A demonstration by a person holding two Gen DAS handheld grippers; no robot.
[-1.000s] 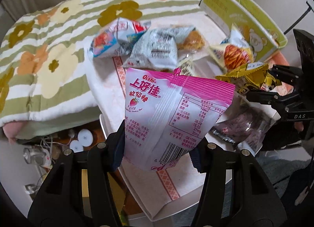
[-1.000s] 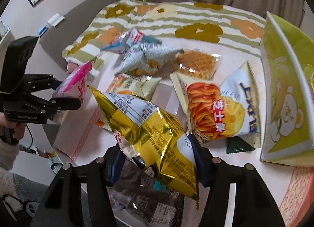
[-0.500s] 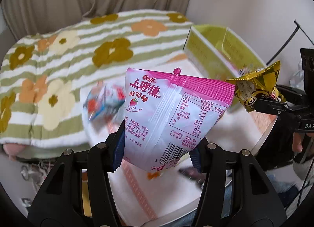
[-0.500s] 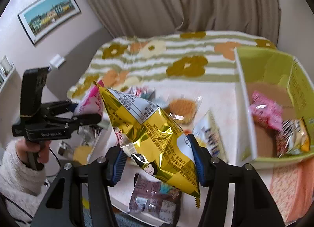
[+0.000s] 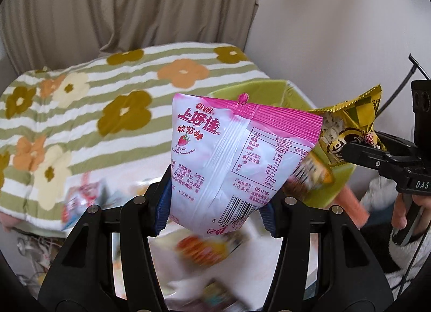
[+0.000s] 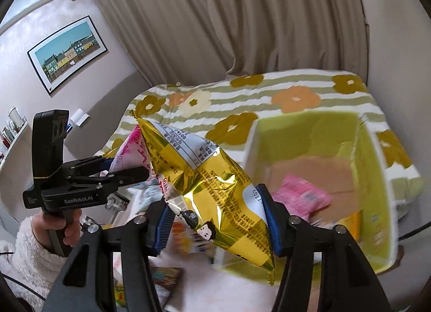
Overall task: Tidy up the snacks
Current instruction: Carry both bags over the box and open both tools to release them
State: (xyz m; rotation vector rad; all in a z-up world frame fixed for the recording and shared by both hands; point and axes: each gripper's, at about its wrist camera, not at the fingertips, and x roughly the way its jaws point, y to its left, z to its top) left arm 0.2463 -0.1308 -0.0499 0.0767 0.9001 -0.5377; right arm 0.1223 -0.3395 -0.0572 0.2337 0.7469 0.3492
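Note:
My left gripper (image 5: 216,211) is shut on a pink and white Oishi snack bag (image 5: 237,161), held up in the air; it also shows in the right wrist view (image 6: 132,150). My right gripper (image 6: 216,227) is shut on a gold foil snack bag (image 6: 212,188), also seen in the left wrist view (image 5: 350,128). The two bags are close side by side. The green cardboard box (image 6: 377,177) stands open at the right, with a pink packet (image 6: 304,196) and other snacks inside.
More snack bags (image 5: 204,251) lie blurred on the white table (image 5: 269,260) below. A bed with a flowered striped blanket (image 5: 80,118) is behind the table. Curtains and wall stand at the back.
Both grippers have lifted their bags higher and tilted up. They moved closer together and towards the green box. The table snacks have dropped low in view.

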